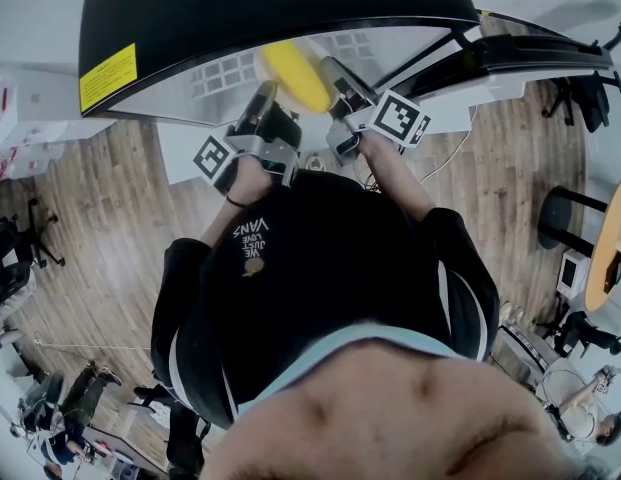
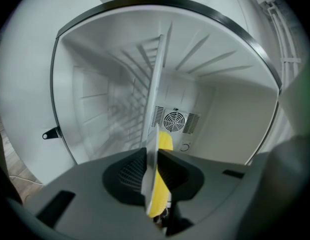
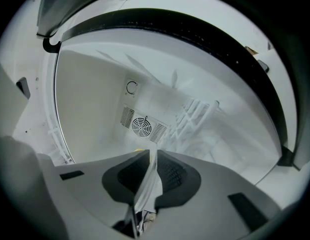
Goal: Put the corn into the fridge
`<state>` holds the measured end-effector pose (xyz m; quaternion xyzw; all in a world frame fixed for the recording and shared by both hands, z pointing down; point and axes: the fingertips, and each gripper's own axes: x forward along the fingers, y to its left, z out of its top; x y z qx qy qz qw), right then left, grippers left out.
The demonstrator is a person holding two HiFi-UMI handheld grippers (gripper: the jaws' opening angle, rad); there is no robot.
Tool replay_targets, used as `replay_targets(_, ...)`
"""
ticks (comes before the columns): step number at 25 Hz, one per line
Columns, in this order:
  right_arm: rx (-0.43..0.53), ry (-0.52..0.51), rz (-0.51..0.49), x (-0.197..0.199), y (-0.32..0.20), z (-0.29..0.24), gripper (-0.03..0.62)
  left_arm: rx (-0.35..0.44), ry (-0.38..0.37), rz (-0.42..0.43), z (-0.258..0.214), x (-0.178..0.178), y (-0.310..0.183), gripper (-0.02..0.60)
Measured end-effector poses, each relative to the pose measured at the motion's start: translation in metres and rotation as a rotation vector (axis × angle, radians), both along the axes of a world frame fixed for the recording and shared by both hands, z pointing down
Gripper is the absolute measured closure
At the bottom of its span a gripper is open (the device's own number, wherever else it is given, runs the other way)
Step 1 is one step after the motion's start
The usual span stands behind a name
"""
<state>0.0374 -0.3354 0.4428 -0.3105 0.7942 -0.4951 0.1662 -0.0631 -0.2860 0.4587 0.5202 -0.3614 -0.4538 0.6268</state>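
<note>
Both tongs are clamped on a thin clear wrapper (image 2: 155, 84): the left gripper (image 2: 154, 155) nips its edge, with the yellow corn (image 2: 165, 141) lying against the sheet, and the right gripper (image 3: 151, 156) nips a fold. I see the corn held up between them at the mouth of the white fridge (image 2: 234, 129). Beyond the jaws the cavity is wide, with a wire rack (image 3: 197, 115) along one wall and a fan vent (image 2: 174, 120) at the back.

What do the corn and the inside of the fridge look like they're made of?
Corn: probably plastic; evenly bright yellow, smooth, no kernels discernible. Fridge lining: apparently white moulded plastic, matte, with ribbed walls and a slotted fan grille.
</note>
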Motion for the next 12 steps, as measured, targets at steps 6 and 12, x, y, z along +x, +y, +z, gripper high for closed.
replay_targets(6, 0.027, 0.0, -0.013, 0.0002, 0.0006, -0.0021, 0.556, -0.005, 0.001, -0.02, -0.0005, -0.0006, 0.0008, 0.535)
replay_targets(12, 0.028, 0.012, -0.011, 0.0039, 0.0005, 0.0005, 0.532, -0.011, 0.003, -0.029, 0.0003, -0.0012, 0.0005, 0.534)
